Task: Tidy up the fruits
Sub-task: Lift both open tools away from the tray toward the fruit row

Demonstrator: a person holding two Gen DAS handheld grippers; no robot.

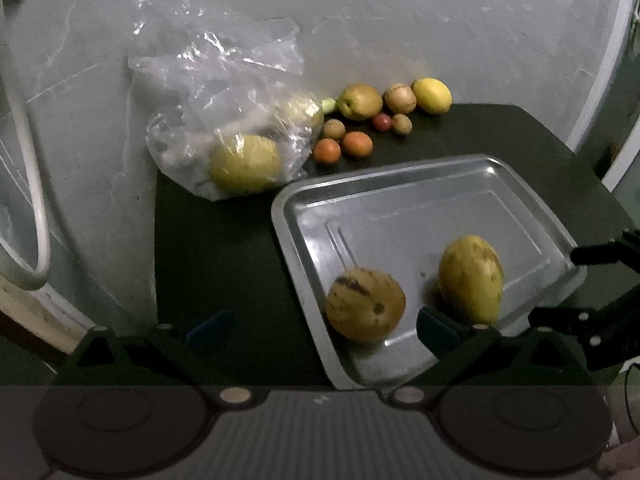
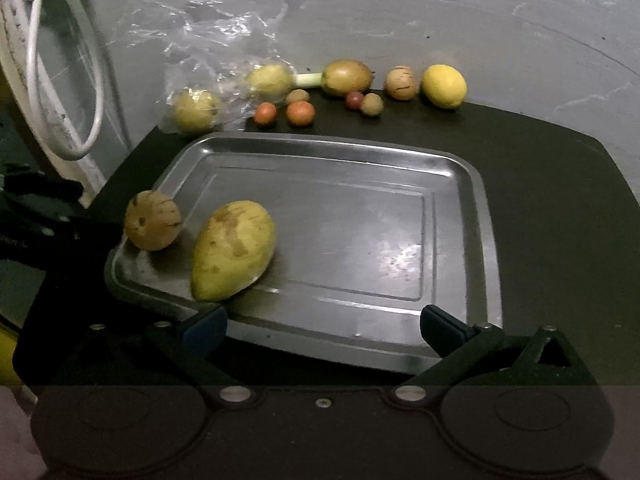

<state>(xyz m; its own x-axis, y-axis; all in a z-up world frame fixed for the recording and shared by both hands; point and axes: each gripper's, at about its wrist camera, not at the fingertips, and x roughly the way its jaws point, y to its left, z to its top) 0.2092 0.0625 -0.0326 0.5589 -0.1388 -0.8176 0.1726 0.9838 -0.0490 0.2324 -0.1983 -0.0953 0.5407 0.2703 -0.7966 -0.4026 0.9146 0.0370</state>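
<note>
Fruits (image 2: pixel 298 113) far of tray (image 2: pixel 460 168): firm, round, roll-prone; grasp across middle. Left gripper (image 1: pixel 320 328) and right gripper (image 2: pixel 324 324) spread, empty.

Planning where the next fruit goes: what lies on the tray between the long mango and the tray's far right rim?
Nothing: in the right wrist view, bare metal runs from the mango to the tray's right rim.

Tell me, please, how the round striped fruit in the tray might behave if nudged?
The round striped fruit would likely roll: it is nearly spherical on smooth metal. The tray rim beside it should probably stop it. Its skin looks firm.
</note>
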